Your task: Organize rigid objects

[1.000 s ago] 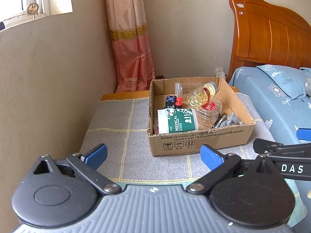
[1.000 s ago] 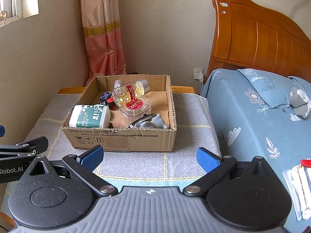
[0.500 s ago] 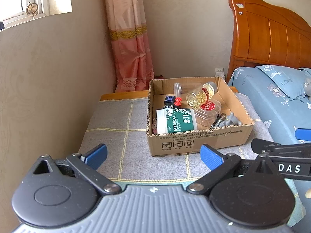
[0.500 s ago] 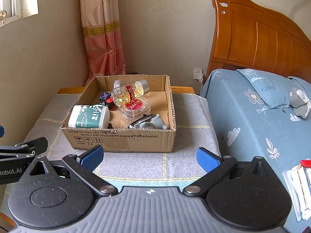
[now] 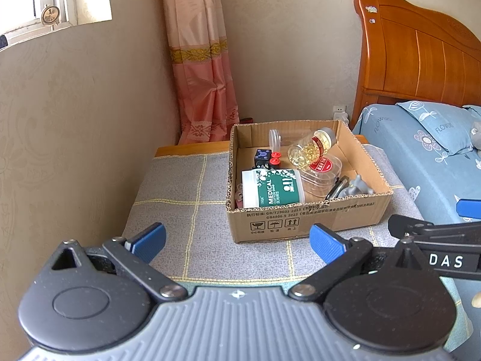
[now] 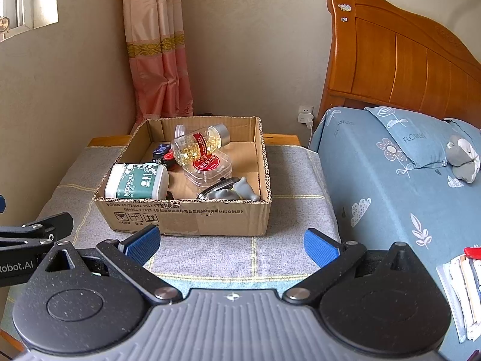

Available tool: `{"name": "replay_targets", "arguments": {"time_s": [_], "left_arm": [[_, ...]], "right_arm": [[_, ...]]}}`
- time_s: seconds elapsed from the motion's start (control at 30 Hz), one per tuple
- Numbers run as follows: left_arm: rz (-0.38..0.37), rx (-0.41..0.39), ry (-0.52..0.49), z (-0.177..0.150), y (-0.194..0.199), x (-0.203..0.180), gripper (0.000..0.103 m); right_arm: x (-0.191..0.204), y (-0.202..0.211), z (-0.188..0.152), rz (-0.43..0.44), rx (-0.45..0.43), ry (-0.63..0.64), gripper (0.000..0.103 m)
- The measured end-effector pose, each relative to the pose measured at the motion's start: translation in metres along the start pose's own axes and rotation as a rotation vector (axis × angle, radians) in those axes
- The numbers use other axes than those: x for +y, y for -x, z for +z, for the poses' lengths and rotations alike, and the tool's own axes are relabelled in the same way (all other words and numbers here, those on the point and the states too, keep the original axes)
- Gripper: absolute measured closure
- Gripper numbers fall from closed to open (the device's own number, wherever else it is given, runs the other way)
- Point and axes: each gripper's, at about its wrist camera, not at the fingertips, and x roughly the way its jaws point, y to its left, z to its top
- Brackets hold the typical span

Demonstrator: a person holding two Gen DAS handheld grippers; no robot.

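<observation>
An open cardboard box point(image 5: 303, 218) point(image 6: 186, 215) stands on a grey checked cloth. In it lie a green and white medical cotton swab tub point(image 5: 272, 188) point(image 6: 136, 182), a clear bottle of yellow capsules point(image 5: 311, 149) point(image 6: 198, 146), a clear red-labelled case point(image 5: 323, 170) point(image 6: 210, 165), a dark cube point(image 5: 262, 155), small red caps point(image 5: 275, 158) and a grey figure point(image 5: 356, 185) point(image 6: 237, 191). My left gripper point(image 5: 237, 242) is open and empty, short of the box's near left corner. My right gripper point(image 6: 231, 245) is open and empty, before the box's near wall.
A beige wall point(image 5: 75, 135) runs along the left of the cloth-covered table point(image 5: 180, 186). A pink curtain point(image 5: 201, 75) hangs at the back corner. A bed with blue floral sheets point(image 6: 405, 186) and a wooden headboard point(image 6: 399, 60) lies right. Papers point(image 6: 463, 288) lie on the bed's near edge.
Both grippers have drifted slightly; the box sits a little further off in the left wrist view. Both stay open and empty.
</observation>
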Motion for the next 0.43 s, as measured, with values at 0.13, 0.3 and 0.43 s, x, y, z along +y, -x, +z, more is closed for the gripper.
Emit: {"name": "replay_targets", "arguments": {"time_s": [0.13, 0.3, 0.43], "left_arm": [[-0.005, 0.0, 0.003, -0.0005, 0.0007, -0.0003, 0.001], [-0.003, 0.001, 0.005, -0.0006, 0.0018, -0.0009, 0.001], [-0.004, 0.003, 0.008, -0.001, 0.0025, -0.0021, 0.001]], "right_arm": [[-0.0003, -0.0001, -0.0002, 0.0, 0.001, -0.002, 0.0], [-0.0007, -0.0001, 0.0, 0.0, 0.001, 0.0, 0.0], [-0.0008, -0.0002, -0.0002, 0.001, 0.001, -0.002, 0.0]]}}
